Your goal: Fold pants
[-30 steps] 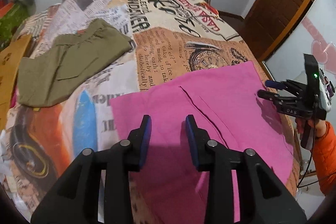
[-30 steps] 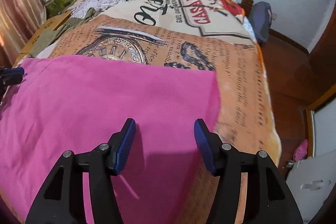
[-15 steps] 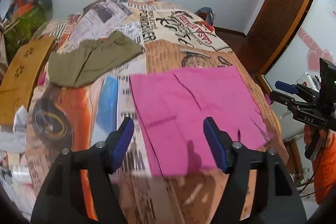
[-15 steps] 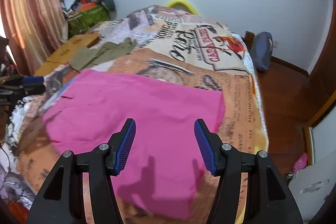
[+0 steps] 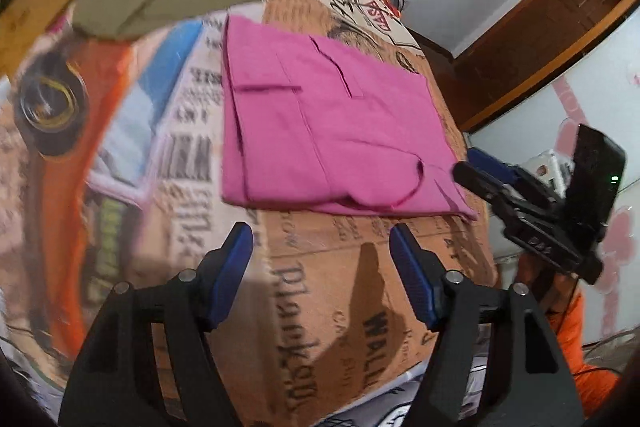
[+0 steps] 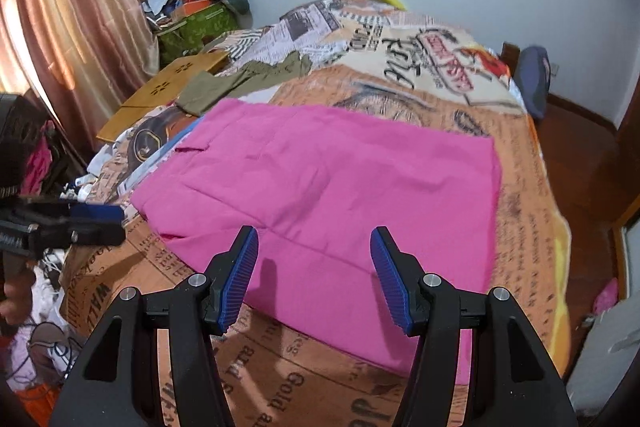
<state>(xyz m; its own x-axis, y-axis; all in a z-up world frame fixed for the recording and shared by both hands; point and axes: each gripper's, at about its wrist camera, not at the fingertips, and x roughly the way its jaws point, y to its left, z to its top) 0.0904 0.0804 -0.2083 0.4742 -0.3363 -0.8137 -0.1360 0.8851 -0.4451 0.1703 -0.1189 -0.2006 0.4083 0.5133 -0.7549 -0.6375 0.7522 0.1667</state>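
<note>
Jaws of both the left gripper (image 5: 322, 255) and right gripper (image 6: 314, 259) stand spread, empty, above folded pink pants (image 6: 332, 179).

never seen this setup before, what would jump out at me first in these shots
The bright pink pants catch the eye first, lying folded flat in the middle of a bed covered by a busy newspaper-print blanket. Next come the two open grippers with blue pads, the left gripper and the right gripper, both empty and hovering over the near edge. Farther back, olive green pants lie crumpled toward the curtain side.
</note>
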